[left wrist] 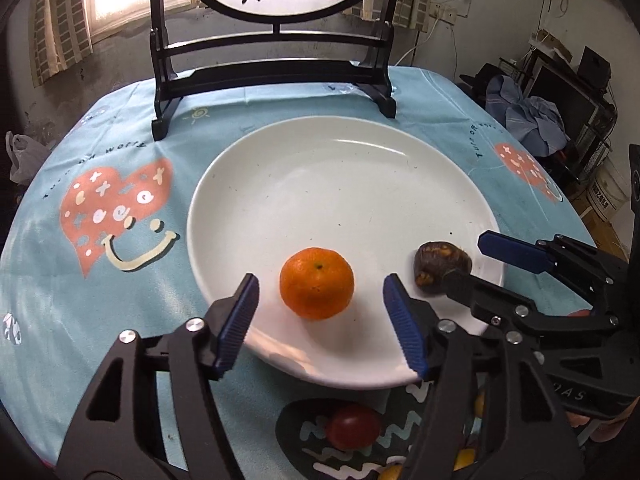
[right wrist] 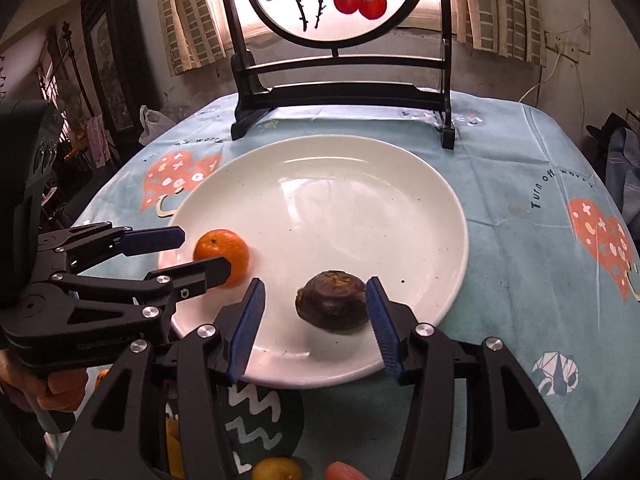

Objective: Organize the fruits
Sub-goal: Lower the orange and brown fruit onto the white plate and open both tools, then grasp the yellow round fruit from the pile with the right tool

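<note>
A white plate [left wrist: 340, 184] [right wrist: 320, 200] lies in the middle of the blue tablecloth. On its near part sit an orange mandarin [left wrist: 317, 282] [right wrist: 221, 254] and a dark brown wrinkled fruit [left wrist: 440, 264] [right wrist: 332, 304]. My left gripper [left wrist: 320, 284] [right wrist: 206, 252] stands open around the mandarin, with a gap at each pad. My right gripper [right wrist: 315, 284] [left wrist: 464, 258] is open around the brown fruit. Its right pad is close to the fruit's side, while the left pad is clearly apart from it.
A black wooden stand with a round persimmon painting [left wrist: 276, 80] [right wrist: 340, 92] stands behind the plate. Near the table's front edge lie a red fruit [left wrist: 352, 426] and small yellow fruits [right wrist: 276, 470]. A person's hand [right wrist: 52, 396] holds the left gripper.
</note>
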